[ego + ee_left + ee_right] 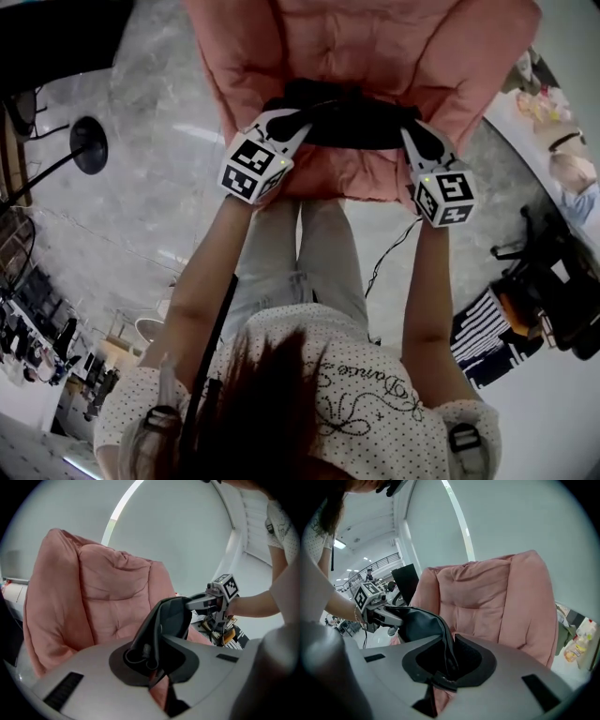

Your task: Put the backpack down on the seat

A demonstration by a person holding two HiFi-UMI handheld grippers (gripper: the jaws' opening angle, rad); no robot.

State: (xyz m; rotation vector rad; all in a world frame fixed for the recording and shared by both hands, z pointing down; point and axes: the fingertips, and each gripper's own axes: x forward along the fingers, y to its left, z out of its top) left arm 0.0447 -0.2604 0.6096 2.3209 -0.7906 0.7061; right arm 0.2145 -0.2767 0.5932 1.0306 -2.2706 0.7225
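Observation:
A black backpack (342, 117) hangs stretched between my two grippers, just above the front of the pink padded armchair's seat (328, 183). My left gripper (286, 127) is shut on the bag's left end, and black fabric and a strap fill its jaws (152, 656). At the bag's other end my right gripper (419, 148) is shut on a fold of the black material (447, 663). In each gripper view the bag (168, 618) (417, 623) sags toward the other gripper (206, 603) (386, 616). The chair's back (93, 592) (487, 602) rises behind it.
The armchair stands on a grey marble floor (141, 216). A black round stand base (89, 145) is at the left. A cable (384, 262) trails on the floor beside the person's legs. A table with bottles (576, 646) and dark chairs (553, 281) are at the right.

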